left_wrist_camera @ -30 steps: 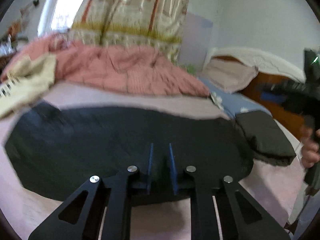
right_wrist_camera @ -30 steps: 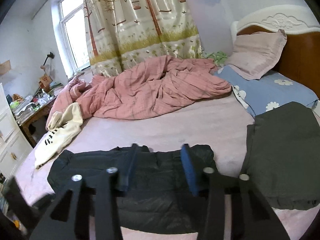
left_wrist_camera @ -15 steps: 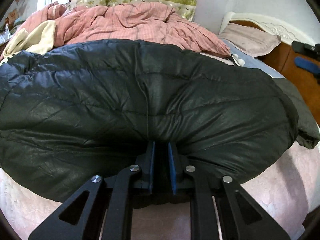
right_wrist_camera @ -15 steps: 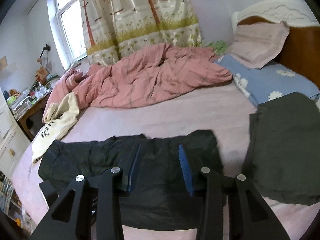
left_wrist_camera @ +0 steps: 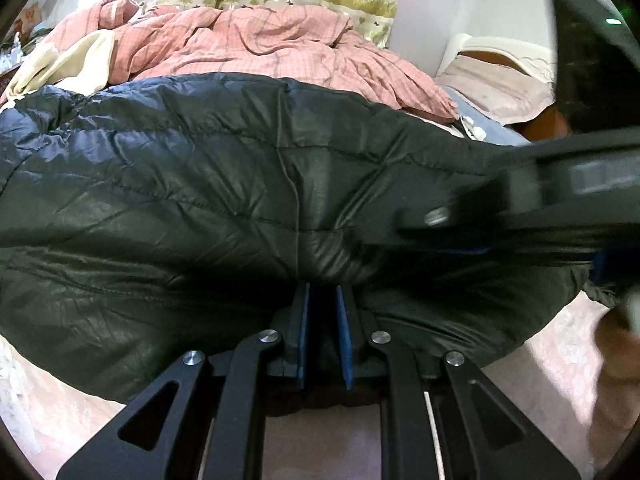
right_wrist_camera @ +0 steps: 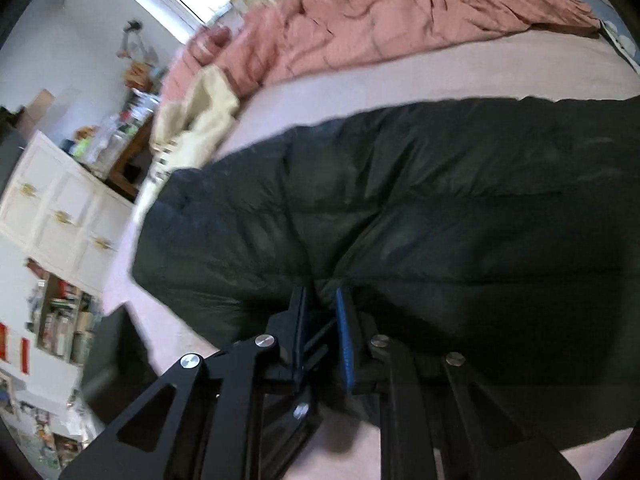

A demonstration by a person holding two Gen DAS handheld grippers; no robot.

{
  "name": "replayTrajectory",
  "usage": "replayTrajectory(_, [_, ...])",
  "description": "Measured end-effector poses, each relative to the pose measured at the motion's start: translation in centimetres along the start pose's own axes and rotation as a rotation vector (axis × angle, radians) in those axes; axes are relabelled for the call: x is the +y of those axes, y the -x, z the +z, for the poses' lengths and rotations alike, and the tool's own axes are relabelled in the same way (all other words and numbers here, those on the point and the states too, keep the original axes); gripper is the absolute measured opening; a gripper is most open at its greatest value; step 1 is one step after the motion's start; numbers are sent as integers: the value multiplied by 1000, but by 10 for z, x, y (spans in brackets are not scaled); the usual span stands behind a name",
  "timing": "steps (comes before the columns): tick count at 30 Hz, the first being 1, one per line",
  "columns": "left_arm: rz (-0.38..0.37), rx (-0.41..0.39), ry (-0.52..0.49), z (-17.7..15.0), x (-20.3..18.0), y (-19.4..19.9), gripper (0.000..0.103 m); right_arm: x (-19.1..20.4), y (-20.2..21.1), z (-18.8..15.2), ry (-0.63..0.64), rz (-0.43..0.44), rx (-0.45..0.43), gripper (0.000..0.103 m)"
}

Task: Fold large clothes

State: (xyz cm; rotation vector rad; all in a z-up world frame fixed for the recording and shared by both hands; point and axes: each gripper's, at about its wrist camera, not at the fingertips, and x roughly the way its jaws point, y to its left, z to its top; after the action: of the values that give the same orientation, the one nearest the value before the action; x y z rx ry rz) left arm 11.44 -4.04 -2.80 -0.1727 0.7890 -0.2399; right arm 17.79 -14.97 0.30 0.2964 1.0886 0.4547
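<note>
Since a second ago the right tool [right_wrist_camera: 320, 304] has swung down onto the jacket [right_wrist_camera: 440, 208], its jaws closing on a fold. Left tool [left_wrist_camera: 322, 300] is clenched on the jacket's near edge. Jacket lies spread on the bed [right_wrist_camera: 400, 80], before a pink quilt [left_wrist_camera: 260, 48].

Both cameras sit just behind their own fingers, close above the near edge of the black padded jacket [left_wrist_camera: 200, 208] on the bed, looking steeply down and across it. The left wrist view faces the pink quilt [left_wrist_camera: 260, 48] and curtain, with the right gripper [left_wrist_camera: 472, 240] crossing its right side. The right wrist view, tilted and blurred, shares jacket and quilt, adding a white cabinet [right_wrist_camera: 60, 208] at left.
</note>
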Motion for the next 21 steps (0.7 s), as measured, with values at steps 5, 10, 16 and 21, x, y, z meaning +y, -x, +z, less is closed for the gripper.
replayTrajectory(5, [-58, 31, 62, 0, 13, -4, 14, -2, -25, 9, -9, -75, 25, 14])
replayTrajectory(10, [-58, 42, 80, -2, 16, -7, 14, 2, -39, 27, 35, -188, 10, 6])
replayTrajectory(16, [-104, 51, 133, -3, 25, -7, 14, -12, -64, 62, -38, -205, 32, 0])
replayTrajectory(21, [-98, 53, 125, -4, 23, -8, 14, -15, -86, 83, -61, -232, 61, 0])
